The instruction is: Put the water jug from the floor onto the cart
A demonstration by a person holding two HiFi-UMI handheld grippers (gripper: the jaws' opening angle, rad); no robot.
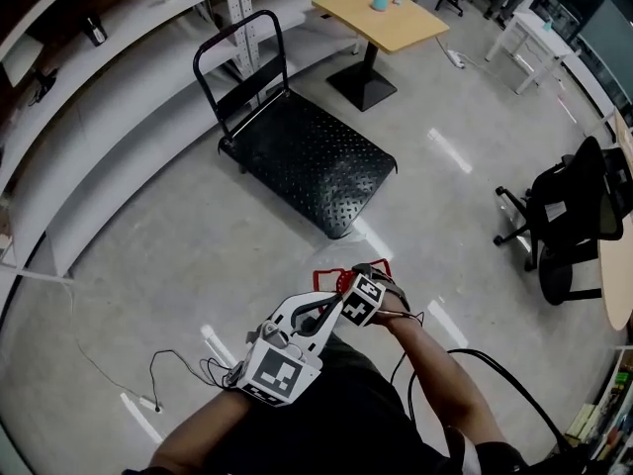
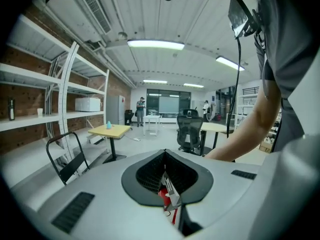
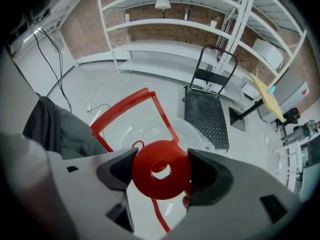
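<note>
The water jug is clear with a red cap [image 3: 161,170] and a red frame handle [image 3: 127,106]; its body [image 3: 150,131] shows below the cap in the right gripper view. My right gripper [image 3: 161,171] is shut on the cap, one jaw on each side. My left gripper [image 2: 170,199] has its jaws together, pinching a red part of the jug [image 2: 163,196]. In the head view both grippers are held close to my body, the left gripper [image 1: 326,310] beside the right gripper [image 1: 368,280], with the red handle [image 1: 331,275] showing and the jug body hidden. The black platform cart [image 1: 307,156] stands ahead.
The cart's push handle [image 1: 242,57] faces the white shelving [image 1: 109,117] on the left. A yellow table [image 1: 381,13] stands beyond the cart. A black office chair [image 1: 569,216] is at the right. Cables [image 1: 168,374] lie on the floor at lower left.
</note>
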